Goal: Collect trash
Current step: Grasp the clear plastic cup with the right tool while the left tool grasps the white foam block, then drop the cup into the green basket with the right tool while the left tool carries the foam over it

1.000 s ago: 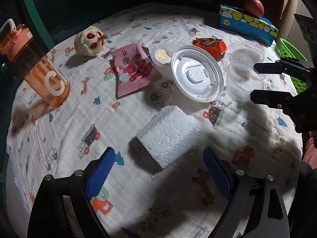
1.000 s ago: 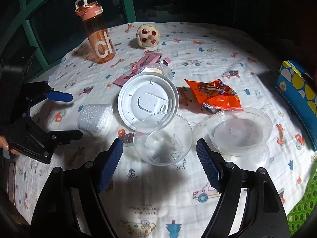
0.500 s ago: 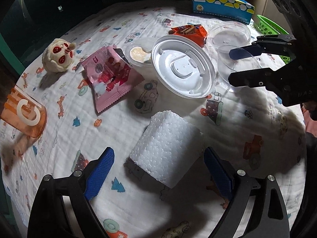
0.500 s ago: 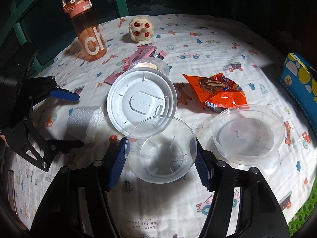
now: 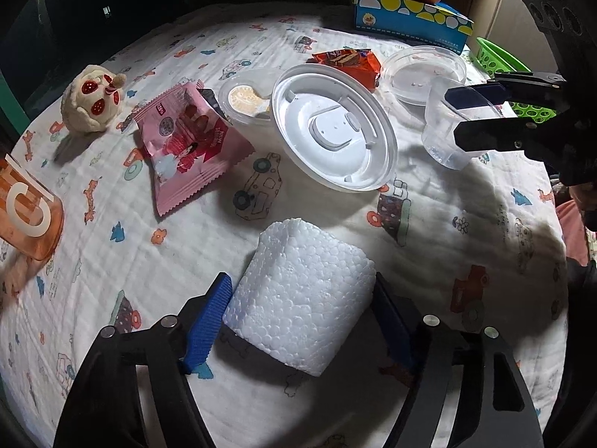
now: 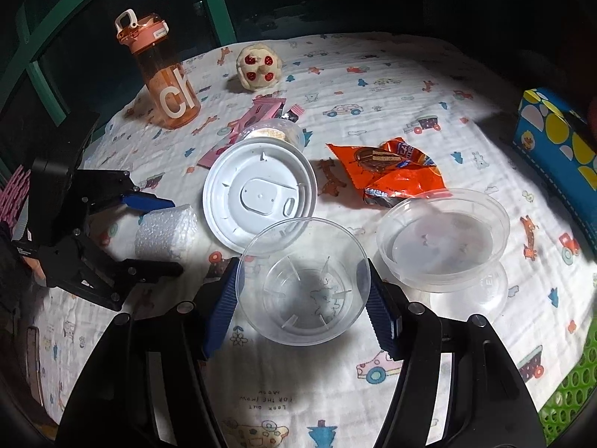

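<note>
Your left hand-held gripper has its blue pads against both sides of the white foam block, which sits on the table; I judge it clenched on the foam, or just about; your right hand-held gripper brackets the clear plastic cup with a pad touching each side of its rim, so it looks clasped too, though neither piece is clearly lifted. As for progress, you are at the very start: nothing visible has reached the green basket at the table's far right; still lying out are the white round lid, the pink wrapper, the orange wrapper, the small tub and the shallow clear bowl; the orange bottle and plush toy probably stay.
</note>
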Available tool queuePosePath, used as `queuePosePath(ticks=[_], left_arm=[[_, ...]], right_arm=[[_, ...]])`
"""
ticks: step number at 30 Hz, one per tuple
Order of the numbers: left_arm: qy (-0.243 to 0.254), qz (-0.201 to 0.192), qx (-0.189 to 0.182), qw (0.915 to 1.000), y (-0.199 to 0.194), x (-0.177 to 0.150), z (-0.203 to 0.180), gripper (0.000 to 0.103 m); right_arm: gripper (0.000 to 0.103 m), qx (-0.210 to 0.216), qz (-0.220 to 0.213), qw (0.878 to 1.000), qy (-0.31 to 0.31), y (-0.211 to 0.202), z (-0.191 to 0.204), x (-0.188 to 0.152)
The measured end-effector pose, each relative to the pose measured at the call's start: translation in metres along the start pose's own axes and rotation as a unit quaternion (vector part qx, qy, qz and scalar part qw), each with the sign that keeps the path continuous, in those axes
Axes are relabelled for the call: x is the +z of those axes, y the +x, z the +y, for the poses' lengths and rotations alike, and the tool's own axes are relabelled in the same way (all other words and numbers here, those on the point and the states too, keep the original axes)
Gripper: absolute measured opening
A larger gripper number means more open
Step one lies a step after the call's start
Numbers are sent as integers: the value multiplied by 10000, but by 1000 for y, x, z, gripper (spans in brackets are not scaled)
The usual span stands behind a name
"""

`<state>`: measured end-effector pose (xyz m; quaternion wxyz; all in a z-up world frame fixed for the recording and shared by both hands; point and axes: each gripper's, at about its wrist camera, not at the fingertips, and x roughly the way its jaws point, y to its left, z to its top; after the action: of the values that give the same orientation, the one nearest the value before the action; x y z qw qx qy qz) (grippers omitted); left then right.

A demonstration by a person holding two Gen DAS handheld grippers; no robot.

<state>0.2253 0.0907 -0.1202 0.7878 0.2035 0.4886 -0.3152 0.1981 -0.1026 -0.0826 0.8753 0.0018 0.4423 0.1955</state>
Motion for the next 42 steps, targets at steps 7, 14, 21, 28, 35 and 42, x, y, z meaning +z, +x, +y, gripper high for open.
queuePosePath(ticks=[7,14,21,28,35,42], left_arm=[[-273,-13,84,9996,-12,-9,-14,71],[-516,-23,39,9987,-30,-5,-37,71],[-549,-273,-101,9981,-47,17,-79,71],[-506,-462,-196,9975,-57,52,-124,71],[-416,-595,-332,9968,-60,95,-167,71],[-301,-709,-531,9956,-57,133,-203,71]], right_arm=[[63,10,-166,9998,122,-23,-9,-8],[63,-53,-347,9991,249,-52,-26,-23],[63,-248,-543,9975,377,-85,-53,-40],[63,-488,-728,9941,640,-116,-90,-58],[63,-782,-922,9878,986,-148,-131,-76],[63,-1150,-1069,9787,1323,-181,-175,-97]])
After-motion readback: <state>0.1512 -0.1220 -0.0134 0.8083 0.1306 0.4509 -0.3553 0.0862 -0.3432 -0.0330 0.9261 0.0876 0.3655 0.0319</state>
